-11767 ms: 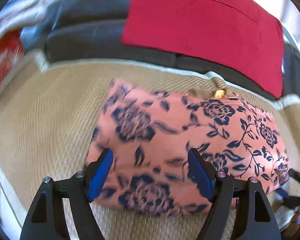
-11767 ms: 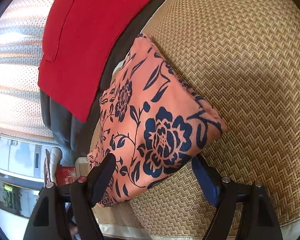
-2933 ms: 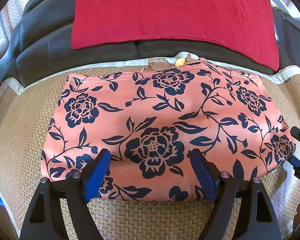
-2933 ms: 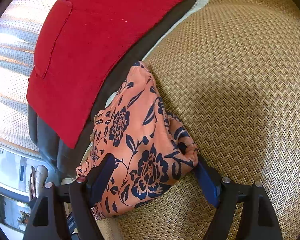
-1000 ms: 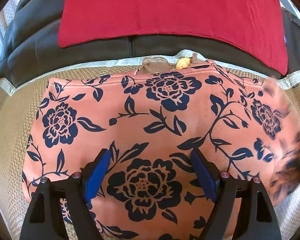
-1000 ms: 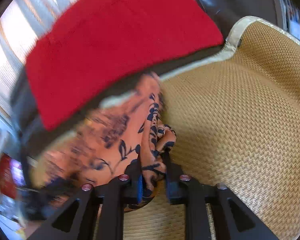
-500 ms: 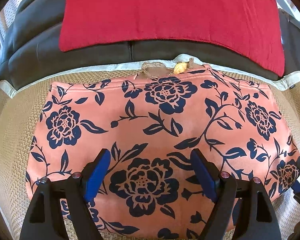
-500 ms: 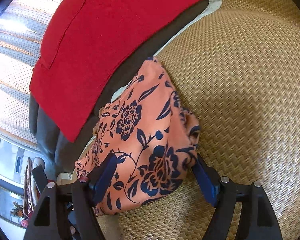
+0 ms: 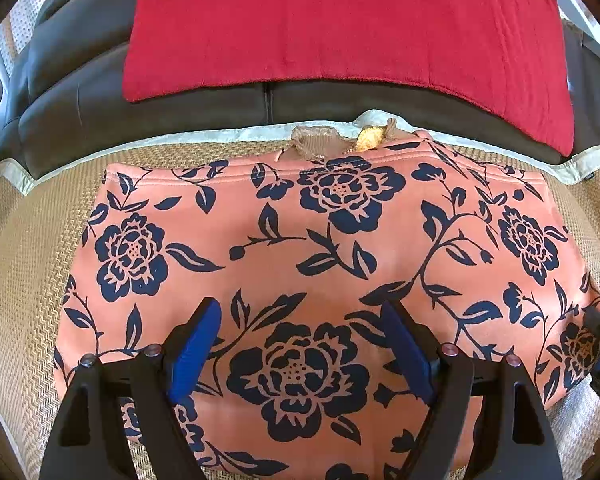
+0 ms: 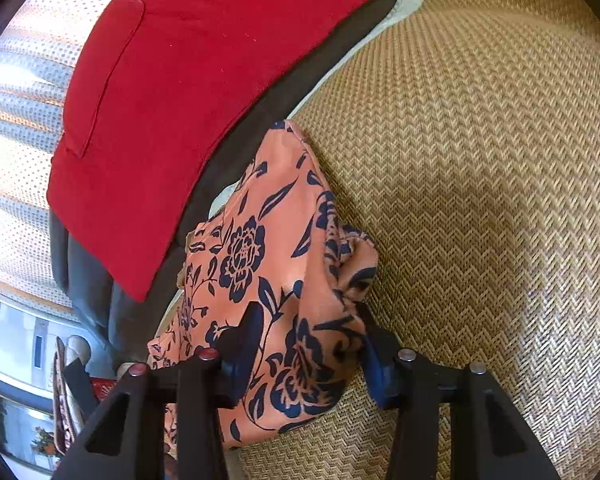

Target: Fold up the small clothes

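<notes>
Woven mat (image 9: 20,240) carrying floral garment (image 9: 300,240); left gripper (image 9: 300,344) spread wide above it, right gripper (image 10: 308,344) straddling its bunched edge, unclosed.

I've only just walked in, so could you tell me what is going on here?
A person is folding a small orange floral garment on a woven mat, with a tool in each hand. The left tool hovers open over its near edge. The right tool is open around its bunched right end, not pinching it. A red cloth lies on the dark cushion behind.
</notes>
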Demonstrator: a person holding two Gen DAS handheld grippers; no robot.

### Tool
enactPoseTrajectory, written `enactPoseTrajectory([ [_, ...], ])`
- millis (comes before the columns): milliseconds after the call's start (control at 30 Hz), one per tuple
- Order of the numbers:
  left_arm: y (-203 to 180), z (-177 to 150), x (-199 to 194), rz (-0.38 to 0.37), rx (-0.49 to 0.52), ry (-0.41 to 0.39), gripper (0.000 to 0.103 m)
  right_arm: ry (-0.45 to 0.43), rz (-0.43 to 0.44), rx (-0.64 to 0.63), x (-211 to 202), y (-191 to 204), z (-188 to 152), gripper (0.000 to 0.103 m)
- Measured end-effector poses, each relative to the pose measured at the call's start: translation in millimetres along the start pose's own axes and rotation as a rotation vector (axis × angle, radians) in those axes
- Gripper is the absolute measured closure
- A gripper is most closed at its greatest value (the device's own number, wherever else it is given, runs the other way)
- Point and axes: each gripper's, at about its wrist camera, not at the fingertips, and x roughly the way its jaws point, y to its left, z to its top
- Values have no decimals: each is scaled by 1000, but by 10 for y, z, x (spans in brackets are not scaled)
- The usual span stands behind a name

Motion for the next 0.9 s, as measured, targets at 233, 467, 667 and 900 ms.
enactPoseTrajectory([
  [233, -53, 9, 30, -5, 10, 4, 21, -6, 4, 23, 25, -30, 31, 45],
  [467, -74, -18, 133, -8, 17, 21, 20, -3, -8, 6, 110, 16, 52, 45],
  [667, -68, -20, 144, -12, 13, 21, 20, 3, -27, -17, 150, 35, 73, 48],
  [900, -66, -9, 149, -10, 16, 20, 20, 10, -54, -39, 170, 5, 103, 65],
])
